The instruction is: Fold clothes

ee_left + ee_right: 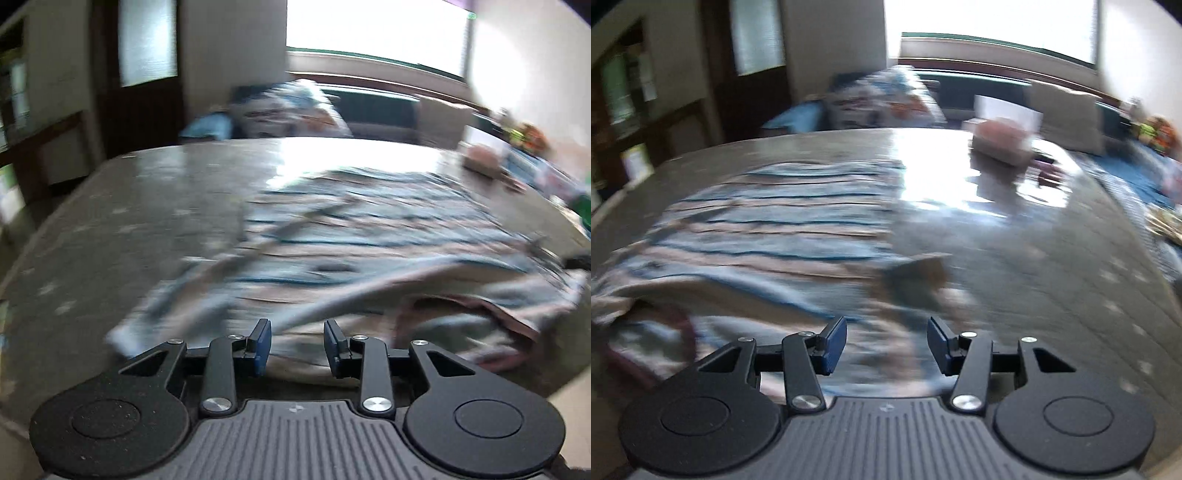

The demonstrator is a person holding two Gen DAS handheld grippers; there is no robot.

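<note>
Both jaws stood apart and empty: the left gripper (pixel 297 347) and right gripper (pixel 887 345) hung over the near hem of the striped garment (pixel 369 236), spread on the table (pixel 129 206) (frames blurred). Gripping matching corners evenly would have kept the fold square.

The garment (pixel 369 236) is striped in pale blue, dark blue and pinkish beige, with a maroon neckband (pixel 685 332). The table (pixel 122 206) is grey with small pale flecks. Both grippers are black with blue pads (pixel 263 347) (pixel 834 345).
</note>
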